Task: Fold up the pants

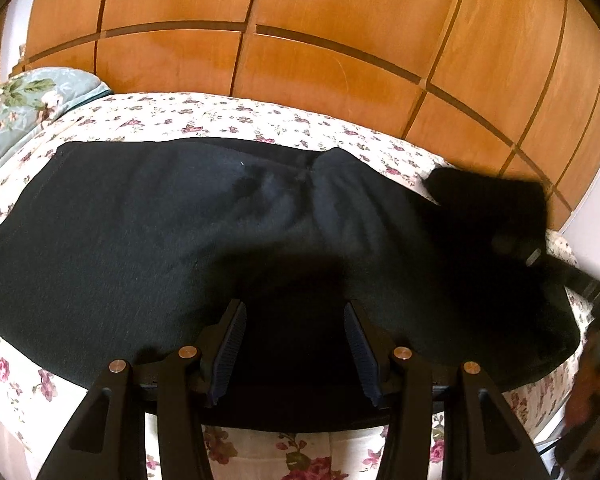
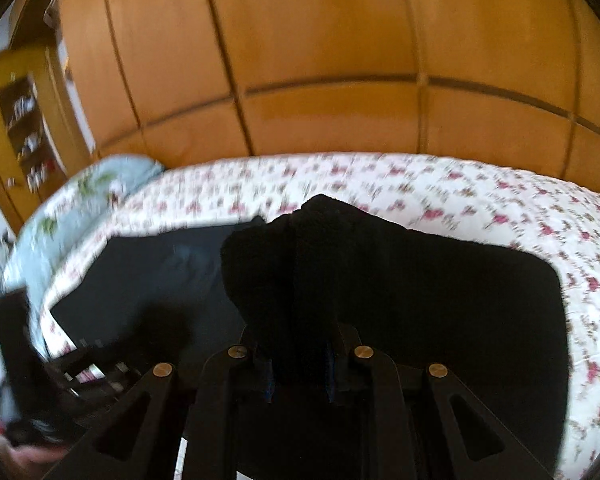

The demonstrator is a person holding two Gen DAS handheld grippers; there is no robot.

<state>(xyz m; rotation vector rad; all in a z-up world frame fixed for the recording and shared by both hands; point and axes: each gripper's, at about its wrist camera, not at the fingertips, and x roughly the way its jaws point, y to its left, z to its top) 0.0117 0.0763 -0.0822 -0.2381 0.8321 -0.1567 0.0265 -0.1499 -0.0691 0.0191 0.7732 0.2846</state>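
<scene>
Left wrist view: we are hovering the left gripper (image 1: 295, 340), fingers apart and gripping nothing, over the near edge of the black pants (image 1: 180, 232) spread on the floral bedspread (image 1: 188, 116) ahead of the fingertips. Right wrist view: we are clamping the right gripper (image 2: 300, 372) on a raised bunch of pants (image 2: 300, 264) between the fingers, presumably to carry it over for a fold.

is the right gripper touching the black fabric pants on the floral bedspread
Touching. The right wrist view shows the right gripper with its jaws closed on a raised bunch of the black fabric pants, which fills the space between its fingers.
</scene>
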